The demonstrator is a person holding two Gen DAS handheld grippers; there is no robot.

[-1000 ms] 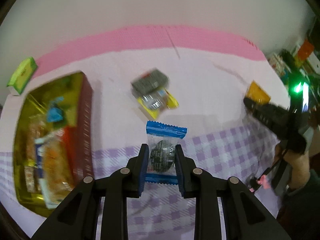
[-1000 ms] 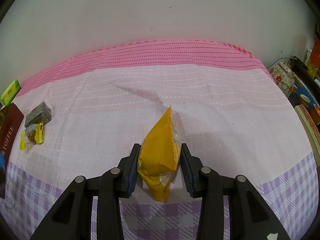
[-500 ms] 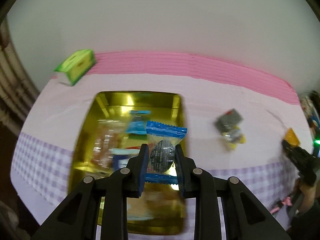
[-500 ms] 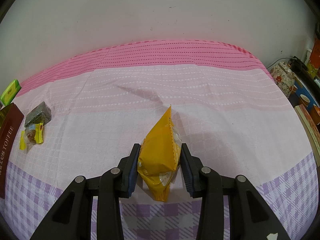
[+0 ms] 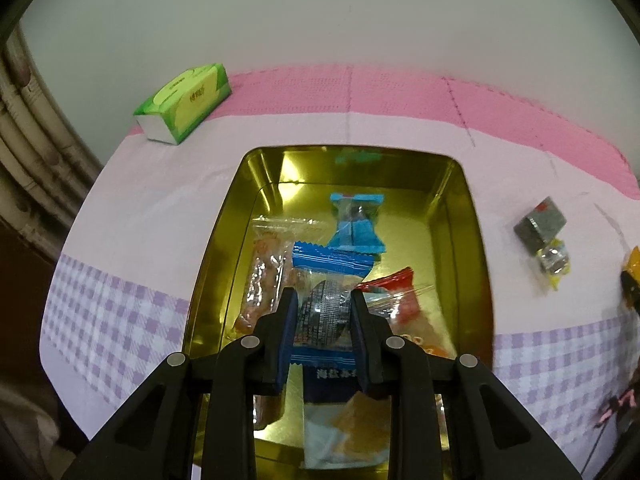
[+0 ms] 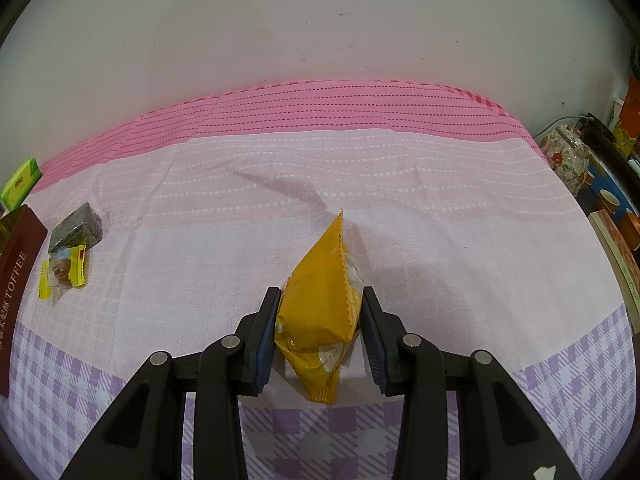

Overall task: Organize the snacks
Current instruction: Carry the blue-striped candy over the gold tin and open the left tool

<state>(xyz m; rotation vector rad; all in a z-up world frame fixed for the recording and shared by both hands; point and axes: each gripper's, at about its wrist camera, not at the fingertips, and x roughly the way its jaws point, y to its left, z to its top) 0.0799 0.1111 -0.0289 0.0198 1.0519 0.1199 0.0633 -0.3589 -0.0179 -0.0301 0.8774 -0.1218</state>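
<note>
My left gripper (image 5: 322, 312) is shut on a blue-ended clear snack packet (image 5: 326, 292) and hangs over the open gold tin (image 5: 256, 184). Inside the tin lie several wrapped snacks, among them a light blue packet (image 5: 354, 224) and a red one (image 5: 394, 284). My right gripper (image 6: 320, 316) is shut on a yellow snack packet (image 6: 320, 304) held above the pink cloth. A grey packet (image 6: 76, 228) and a yellow-wrapped candy (image 6: 66, 272) lie on the cloth at the left of the right wrist view; the grey packet (image 5: 540, 226) also shows to the right of the tin.
A green tissue box (image 5: 184, 102) stands behind the tin near the wall. The tin's dark red side (image 6: 16, 276) shows at the left edge of the right wrist view. A patterned jar (image 6: 566, 160), books and cups crowd the far right beyond the cloth.
My left gripper has swung left with the blue packet, from above the checked cloth to above the gold tin. The right gripper and its yellow packet have not moved.
</note>
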